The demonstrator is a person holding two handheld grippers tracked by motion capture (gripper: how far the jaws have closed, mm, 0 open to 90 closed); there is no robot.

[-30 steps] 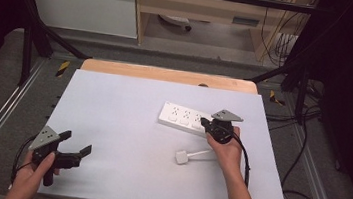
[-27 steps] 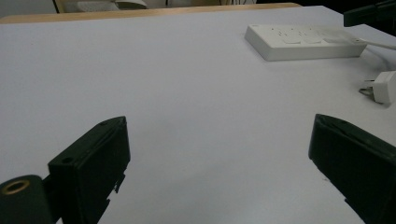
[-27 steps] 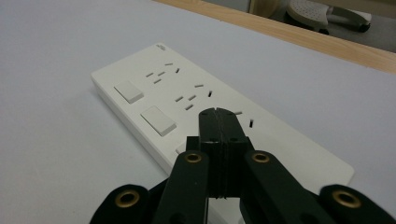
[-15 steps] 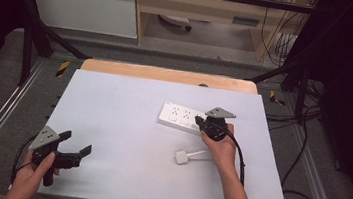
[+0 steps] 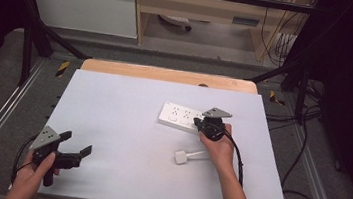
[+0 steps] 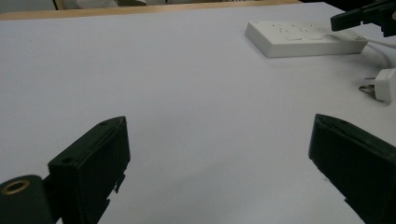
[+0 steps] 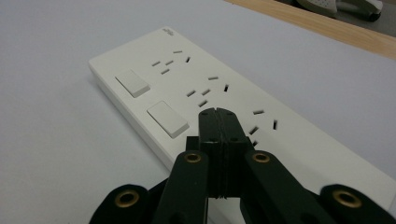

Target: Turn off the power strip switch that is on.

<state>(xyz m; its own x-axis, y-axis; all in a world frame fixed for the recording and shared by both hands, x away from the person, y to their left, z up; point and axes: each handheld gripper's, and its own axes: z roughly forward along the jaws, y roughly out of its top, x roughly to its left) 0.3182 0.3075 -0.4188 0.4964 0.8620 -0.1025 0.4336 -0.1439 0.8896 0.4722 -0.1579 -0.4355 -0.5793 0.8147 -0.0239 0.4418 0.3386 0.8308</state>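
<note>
One power strip (image 5: 181, 117), one plug (image 5: 181, 157), two tongs.

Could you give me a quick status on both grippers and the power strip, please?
Right gripper shut, empty, over power strip. Left gripper open, empty. Plug lies unplugged nearby.

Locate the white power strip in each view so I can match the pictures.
High view: power strip right of centre on the table, right gripper at its near right end.
Left gripper view: upper right.
Right gripper view: diagonal across the centre, shut jaws over it.
Shared landmark: its two rocker switches.
</note>
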